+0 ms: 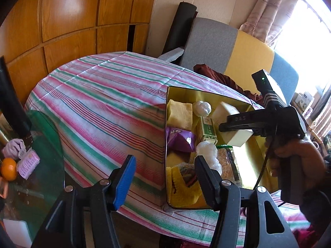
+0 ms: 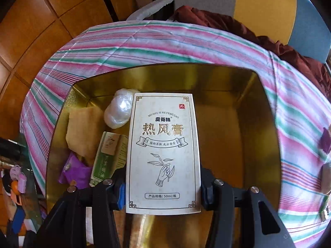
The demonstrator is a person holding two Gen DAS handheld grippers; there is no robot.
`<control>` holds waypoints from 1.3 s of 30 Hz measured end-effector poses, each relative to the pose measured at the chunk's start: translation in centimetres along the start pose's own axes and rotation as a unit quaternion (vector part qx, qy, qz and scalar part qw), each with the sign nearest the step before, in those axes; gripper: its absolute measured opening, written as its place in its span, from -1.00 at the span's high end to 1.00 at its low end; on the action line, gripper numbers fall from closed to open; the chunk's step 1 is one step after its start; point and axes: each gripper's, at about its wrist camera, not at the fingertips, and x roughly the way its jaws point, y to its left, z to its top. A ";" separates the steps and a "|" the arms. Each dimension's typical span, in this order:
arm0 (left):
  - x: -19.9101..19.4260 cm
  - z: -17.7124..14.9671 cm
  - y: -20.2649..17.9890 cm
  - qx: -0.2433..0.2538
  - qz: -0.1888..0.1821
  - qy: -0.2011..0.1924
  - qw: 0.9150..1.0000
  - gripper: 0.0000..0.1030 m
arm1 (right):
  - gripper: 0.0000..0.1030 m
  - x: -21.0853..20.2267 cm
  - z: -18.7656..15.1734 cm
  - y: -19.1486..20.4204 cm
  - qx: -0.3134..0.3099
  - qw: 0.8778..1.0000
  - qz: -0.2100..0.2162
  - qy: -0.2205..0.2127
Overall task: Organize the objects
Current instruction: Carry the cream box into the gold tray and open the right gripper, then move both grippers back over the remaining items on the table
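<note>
A: Cream carton (image 2: 163, 150) with the printed hand-and-sprig drawing sits clamped in the right gripper (image 2: 163, 194), the 2 fingers pressing its long sides near the lower end.

B: Where does it hang?

A: Over the gold tin (image 2: 266, 124), above the bare right half of the floor. Its long axis runs straight out along the fingers, toward the tin's far wall.

B: And the rest of the tin?

A: Crowded on the left: a green box (image 2: 109, 155), a purple packet (image 2: 72, 171), a yellow sponge (image 2: 84, 128) and a white wrapped bundle (image 2: 120, 111), all just beside the carton's left edge.

B: The other hand?

A: The left gripper (image 1: 165, 177) is spread wide with nothing between its fingers, near the tin's near-left corner above the striped cloth (image 1: 103, 95). The right one is plainly nearer, so I judge the coming move is a straight lowering into the free right half.
</note>
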 end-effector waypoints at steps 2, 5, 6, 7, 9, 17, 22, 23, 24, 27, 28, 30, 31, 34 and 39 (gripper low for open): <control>0.2 0.0 0.1 -0.003 0.000 0.002 1.000 -0.16 | -0.05 0.7 0.0 0.4 0.003 1.000 0.015 0.008; 0.3 -0.1 0.1 -0.003 -0.001 0.004 1.000 -0.16 | -0.12 0.9 -0.4 0.8 0.013 0.999 0.040 0.009; 0.2 -0.1 0.1 -0.003 0.000 0.004 1.000 -0.16 | -0.15 0.8 -0.5 0.9 0.015 0.999 0.048 0.009; 0.2 -0.1 0.1 -0.003 0.000 0.003 1.000 -0.16 | -0.18 0.7 -0.6 0.9 0.017 0.998 0.054 0.008; 0.2 -0.1 -0.1 -0.001 0.001 0.002 1.000 -0.16 | -0.20 0.0 -0.9 0.8 0.018 0.998 0.060 0.001; -0.6 -0.2 -0.9 0.014 0.005 -0.013 1.000 -0.19 | -0.35 -4.2 -2.1 -0.2 0.011 0.997 0.063 -0.052; -1.5 -0.4 -2.1 0.031 0.005 -0.027 0.999 -0.22 | -0.35 -6.8 -3.9 -1.1 -0.006 0.995 0.046 -0.084; -1.8 -0.4 -2.4 0.036 0.004 -0.030 0.999 -0.22 | -0.35 -7.3 -4.4 -1.4 -0.010 0.995 0.042 -0.090; -2.0 -0.4 -2.7 0.041 0.003 -0.034 0.999 -0.23 | -0.35 -7.7 -4.9 -1.7 -0.014 0.995 0.037 -0.096; -2.7 -0.6 -3.7 0.053 -0.003 -0.042 0.998 -0.26 | -0.35 -9.0 -6.4 -2.7 -0.025 0.994 0.022 -0.108; -2.8 -0.7 -4.1 0.058 -0.004 -0.043 0.997 -0.26 | -0.35 -9.4 -7.0 -3.1 -0.027 0.993 0.018 -0.112; -3.1 -0.8 -4.8 0.067 -0.007 -0.042 0.997 -0.26 | -0.35 -10.0 -7.9 -3.9 -0.030 0.992 0.010 -0.118; -3.2 -0.8 -5.2 0.071 -0.008 -0.042 0.997 -0.26 | -0.35 -10.4 -8.4 -4.4 -0.032 0.992 0.006 -0.121; -3.4 -1.0 -6.3 0.085 -0.011 -0.042 0.995 -0.28 | -0.35 -11.5 -9.9 -6.2 -0.037 0.991 -0.012 -0.131; -3.6 -1.4 -8.6 0.110 -0.024 -0.038 0.993 -0.30 | -0.35 -12.7 -12.2 -10.1 -0.015 0.990 -0.026 -0.139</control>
